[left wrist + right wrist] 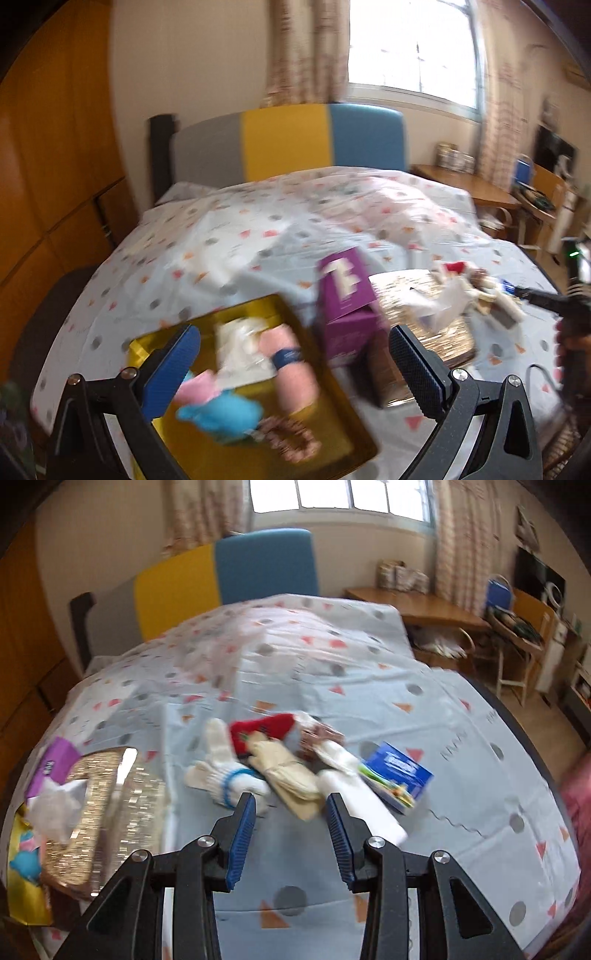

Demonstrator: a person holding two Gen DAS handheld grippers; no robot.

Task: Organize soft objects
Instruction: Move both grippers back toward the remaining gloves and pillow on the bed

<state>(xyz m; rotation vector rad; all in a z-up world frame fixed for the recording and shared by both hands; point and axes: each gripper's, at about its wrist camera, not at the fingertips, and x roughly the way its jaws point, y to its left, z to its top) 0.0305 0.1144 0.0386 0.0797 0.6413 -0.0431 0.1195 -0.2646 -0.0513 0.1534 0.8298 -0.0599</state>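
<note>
Judging the next pick to be the beige leather work glove (pixel 291 775) at twelve o'clock of our half-open, empty right gripper (pixel 291 819), we should close low on its cuff, while our wide-open, empty left gripper (pixel 295 365) waits above the yellow rectangular tray (pixel 328 435).

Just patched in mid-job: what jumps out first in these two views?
The yellow tray under the open left gripper, already holding a pink roll and a blue plush. Then the loose pile on the bed ahead of the open right gripper: a white glove, a beige glove and a red sock.
</note>
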